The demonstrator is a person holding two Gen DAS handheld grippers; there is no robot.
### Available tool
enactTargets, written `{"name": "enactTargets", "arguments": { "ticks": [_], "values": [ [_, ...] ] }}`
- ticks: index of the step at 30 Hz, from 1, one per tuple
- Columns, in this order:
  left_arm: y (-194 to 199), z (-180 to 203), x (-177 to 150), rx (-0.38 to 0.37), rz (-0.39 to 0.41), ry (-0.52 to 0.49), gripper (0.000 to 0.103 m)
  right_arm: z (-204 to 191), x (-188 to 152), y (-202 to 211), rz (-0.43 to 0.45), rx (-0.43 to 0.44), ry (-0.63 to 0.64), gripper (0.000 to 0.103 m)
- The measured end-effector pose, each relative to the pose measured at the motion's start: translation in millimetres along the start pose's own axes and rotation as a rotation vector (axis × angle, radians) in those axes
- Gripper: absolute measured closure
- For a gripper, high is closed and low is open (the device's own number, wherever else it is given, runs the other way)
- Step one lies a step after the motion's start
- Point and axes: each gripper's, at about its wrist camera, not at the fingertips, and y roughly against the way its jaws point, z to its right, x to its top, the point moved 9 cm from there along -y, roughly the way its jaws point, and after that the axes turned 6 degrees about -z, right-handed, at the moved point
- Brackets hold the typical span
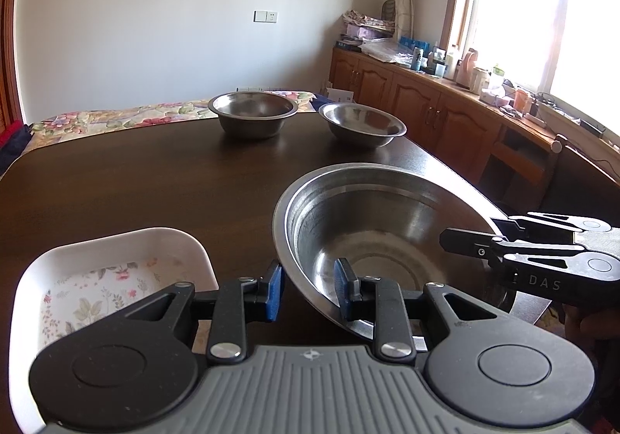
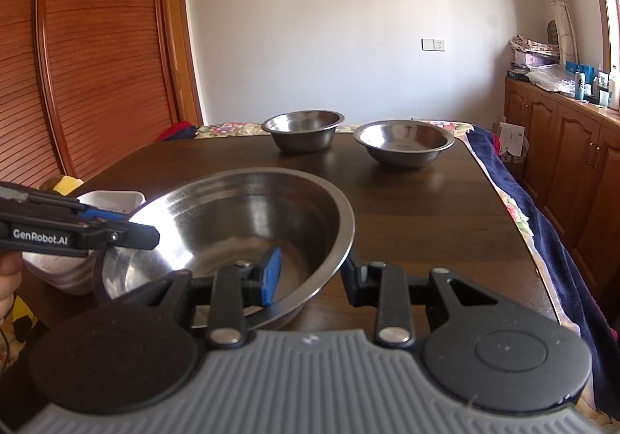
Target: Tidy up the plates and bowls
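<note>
White floral dish (image 1: 116, 271) sits at the near-left of the tabletop (image 1: 135, 182), mouth up, rounded-rectangular, long axis roughly near-to-far as far as the left wrist view shows; nothing stacked in it. Next right, the left gripper (image 1: 306, 290) has its fingers astride the near-left rim of the large steel bowl (image 1: 387, 232), one blue pad inside and one outside the wall; a gap shows at the outer pad, so cannot tell whether they actually clamp. The large steel bowl is near-centre, just right of the dish, opening up but tilted, its near-left rim looks raised; round, so no long axis. The right gripper (image 2: 310, 275) straddles the bowl's near-right rim, left pad inside, right finger outside with the wall between; looks close to the metal, but firm grip cannot be told. Farther back, two smaller steel bowls stand upright and well apart from the big one: the deeper small bowl (image 1: 252, 112) left, the shallower small bowl (image 1: 362, 124) right, near each other but not touching. Progress judgement: early, nothing nested yet; all three bowls and the dish remain separate, stacking left to do.
</note>
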Motion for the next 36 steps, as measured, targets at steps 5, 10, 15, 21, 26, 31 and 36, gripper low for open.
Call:
{"name": "enactTargets", "arguments": {
  "ticks": [5, 10, 15, 21, 26, 31, 36],
  "values": [
    [3.6, -6.7, 3.7, 0.025, 0.022, 0.019, 0.055, 2.4, 7.2, 10.3, 0.02, -0.012, 0.019, 0.059],
    [10.1, -14.5, 11.1, 0.051, 0.047, 0.024, 0.05, 6.4, 21.0, 24.3, 0.05, -0.024, 0.045, 0.055],
    [13.8, -24.1, 20.2, 0.075, 0.064, 0.025, 0.047, 9.9, 40.6, 29.8, 0.075, -0.033, 0.085, 0.055],
    [16.0, -38.5, 41.2, 0.103, 0.089, 0.026, 0.047, 16.9, 72.5, 21.1, 0.098, -0.047, 0.148, 0.055],
    [13.3, -49.4, 62.4, 0.13, 0.105, 0.014, 0.047, 22.2, 97.5, 11.3, 0.111, -0.041, 0.174, 0.055],
    [8.4, -57.4, 79.0, 0.142, 0.115, 0.004, 0.047, 21.4, 114.6, 3.4, 0.121, -0.032, 0.209, 0.055],
    [1.0, -60.9, 94.0, 0.147, 0.118, -0.015, 0.046, 19.5, 129.5, -10.2, 0.115, -0.017, 0.233, 0.055]
  ]
}}
